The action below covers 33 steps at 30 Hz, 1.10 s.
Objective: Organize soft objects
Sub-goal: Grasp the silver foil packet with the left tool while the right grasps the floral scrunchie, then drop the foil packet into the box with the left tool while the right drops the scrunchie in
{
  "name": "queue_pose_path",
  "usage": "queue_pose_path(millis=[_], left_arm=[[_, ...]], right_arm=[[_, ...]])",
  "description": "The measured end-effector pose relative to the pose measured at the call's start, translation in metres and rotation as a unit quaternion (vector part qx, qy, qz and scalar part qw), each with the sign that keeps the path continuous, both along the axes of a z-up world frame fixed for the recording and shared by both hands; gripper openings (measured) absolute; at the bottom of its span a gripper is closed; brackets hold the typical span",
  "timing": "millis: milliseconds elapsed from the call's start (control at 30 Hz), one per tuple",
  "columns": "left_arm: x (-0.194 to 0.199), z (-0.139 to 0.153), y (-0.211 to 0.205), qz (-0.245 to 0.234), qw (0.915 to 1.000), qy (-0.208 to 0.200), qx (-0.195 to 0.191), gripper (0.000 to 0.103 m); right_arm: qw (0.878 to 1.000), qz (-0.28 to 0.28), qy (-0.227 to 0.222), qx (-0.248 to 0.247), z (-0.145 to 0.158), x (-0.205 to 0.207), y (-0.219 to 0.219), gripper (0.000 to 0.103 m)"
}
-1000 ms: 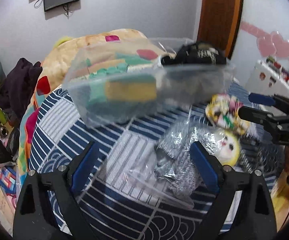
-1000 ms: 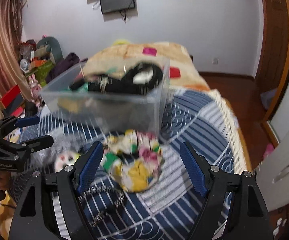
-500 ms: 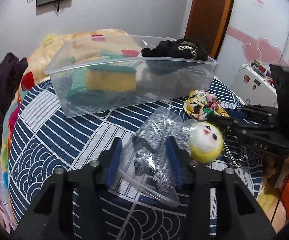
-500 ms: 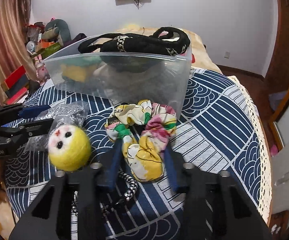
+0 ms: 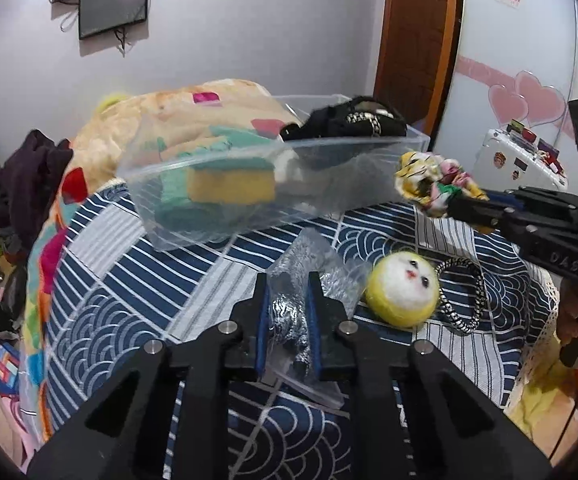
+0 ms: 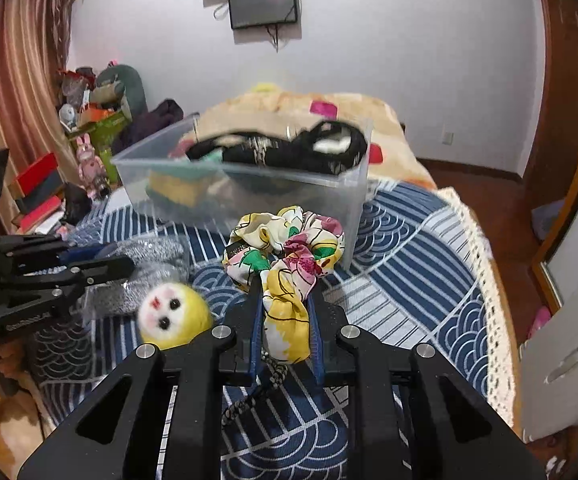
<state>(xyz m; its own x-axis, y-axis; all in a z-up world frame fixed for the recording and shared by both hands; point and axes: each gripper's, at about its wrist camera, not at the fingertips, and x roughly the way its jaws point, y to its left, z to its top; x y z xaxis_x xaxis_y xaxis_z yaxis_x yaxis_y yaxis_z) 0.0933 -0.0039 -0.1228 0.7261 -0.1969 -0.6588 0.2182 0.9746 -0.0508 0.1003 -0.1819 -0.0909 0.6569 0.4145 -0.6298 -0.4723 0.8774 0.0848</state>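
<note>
My left gripper is shut on a clear bag of silver glitter fabric, lifted slightly off the bed. My right gripper is shut on a floral scrunchie and holds it up in front of the clear plastic bin. The bin holds a yellow-green sponge and a black bag. A yellow plush ball with a face and a black-white braided cord lie on the bed; the ball also shows in the right wrist view.
The bed has a blue-white patterned cover with a lace edge at the right. A patterned blanket lies behind the bin. Clutter and boxes stand at the left. A white cabinet is at the right.
Both grippers have closed fully, left on the glitter bag and right on the scrunchie. Both have lifted their objects off the bed; the scrunchie has risen towards the bin.
</note>
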Motion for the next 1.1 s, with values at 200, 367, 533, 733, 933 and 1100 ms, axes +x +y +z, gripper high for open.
queue_pose_path(millis=[200,367,533,733,933,1100], left_arm=[[-0.010,0.020,0.010,0.021,0.9992,-0.035,0.004,0.015],[-0.010,0.048,0.018,0.029,0.9968,-0.074,0.004,0.015],[0.003,0.073,0.027,0.046,0.9933,-0.106,0.005,0.015],[0.022,0.087,0.033,0.068,0.9901,-0.123,-0.001,0.015],[0.045,0.092,0.033,0.083,0.9877,-0.132,0.003,0.015],[0.067,0.086,0.031,0.092,0.9883,-0.121,0.001,0.015]], right_arm=[[1.000,-0.002,-0.027,0.015,0.018,-0.004,-0.004,0.017],[0.999,-0.001,-0.044,0.023,0.030,-0.003,-0.003,0.018],[0.998,0.003,-0.061,0.027,0.042,0.005,0.001,0.018],[0.996,0.008,-0.084,0.037,0.059,0.019,0.009,0.018],[0.994,0.008,-0.099,0.048,0.069,0.036,0.024,0.018],[0.995,0.015,-0.089,0.048,0.068,0.055,0.044,0.018]])
